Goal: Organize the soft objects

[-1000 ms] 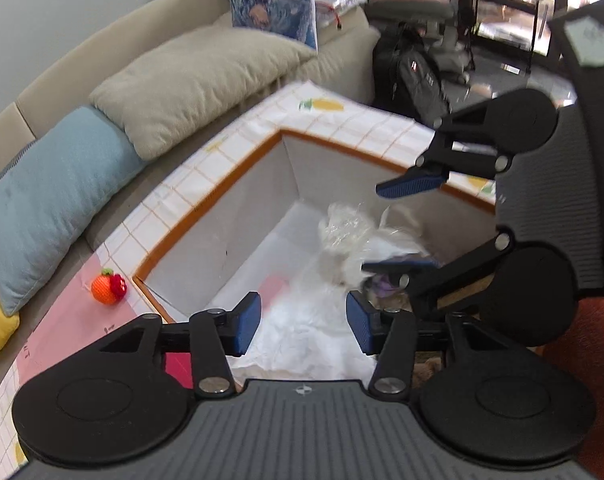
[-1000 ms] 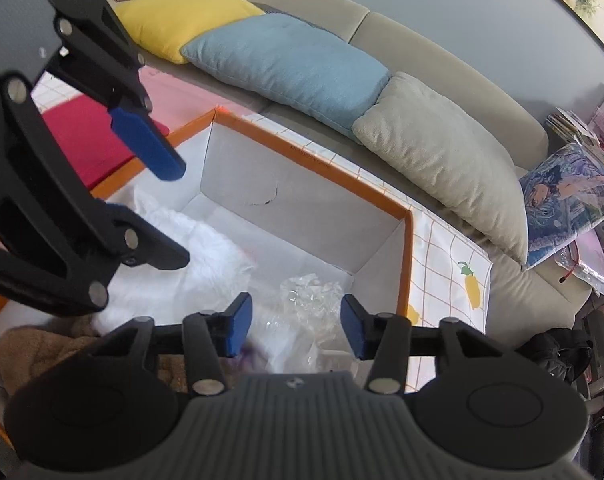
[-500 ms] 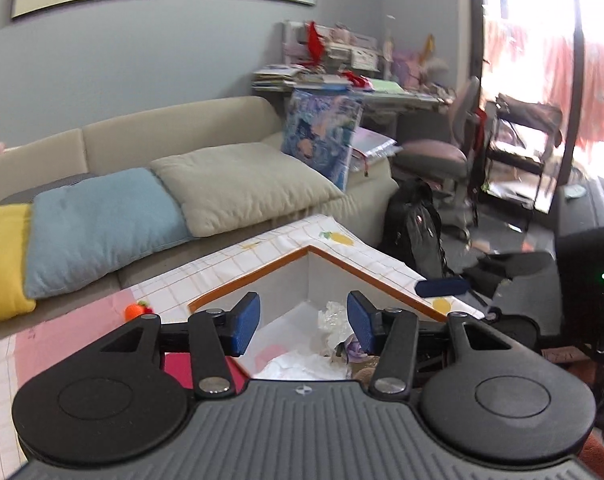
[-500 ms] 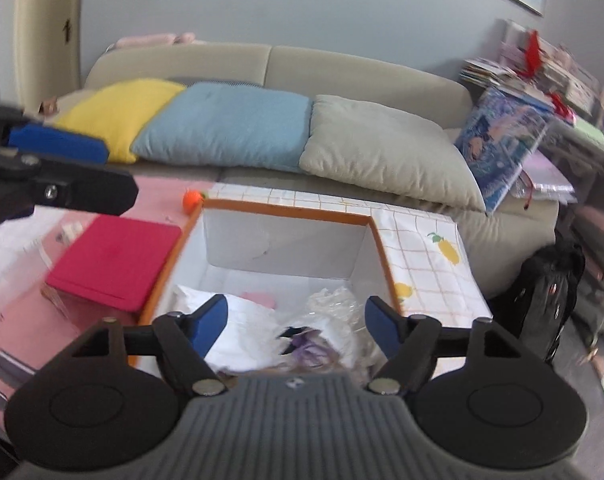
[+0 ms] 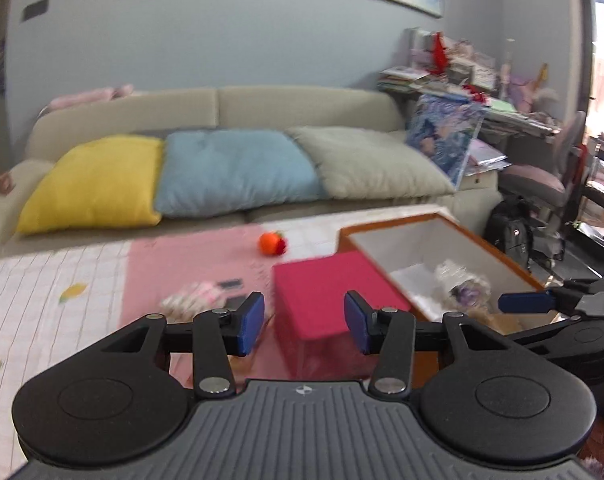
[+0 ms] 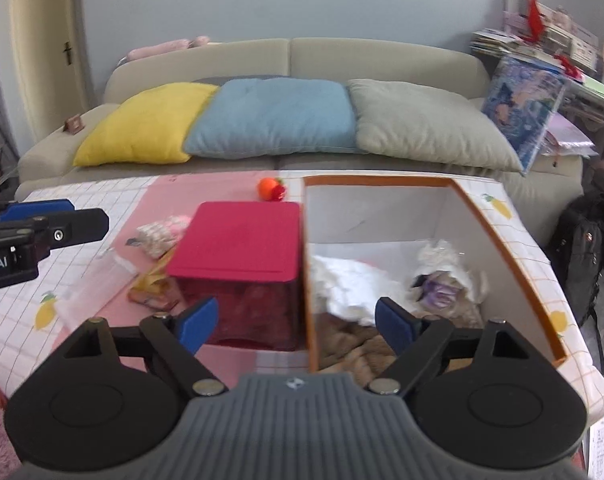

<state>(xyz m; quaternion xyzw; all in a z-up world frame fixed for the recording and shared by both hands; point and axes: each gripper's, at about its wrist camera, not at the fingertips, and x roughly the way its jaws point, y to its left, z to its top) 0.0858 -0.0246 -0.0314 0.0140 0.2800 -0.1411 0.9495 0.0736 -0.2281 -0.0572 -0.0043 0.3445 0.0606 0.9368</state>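
An open orange-rimmed box [image 6: 502, 240] with white walls stands on the table and holds a white fluffy item [image 6: 350, 280], a bagged purple-and-white toy [image 6: 446, 280] and a brown plush [image 6: 358, 348]. It also shows in the left wrist view [image 5: 498, 252]. A small orange soft toy [image 6: 271, 189] lies behind a red box [image 6: 238, 236]; it also shows in the left wrist view [image 5: 273, 243]. My left gripper [image 5: 304, 322] is open and empty above the table. My right gripper [image 6: 298, 326] is open and empty above the box's near edge.
Small packets [image 6: 158, 232] and a clear bag [image 6: 90, 284] lie left of the red box on the checked cloth. A sofa with yellow [image 6: 146, 124], blue [image 6: 274, 116] and beige [image 6: 426, 128] cushions stands behind. A black backpack [image 6: 582, 248] sits on the floor at right.
Both grippers have lifted out of the box and pulled back. The left view has swung left toward the red box and table. The right gripper's jaws have opened wider.
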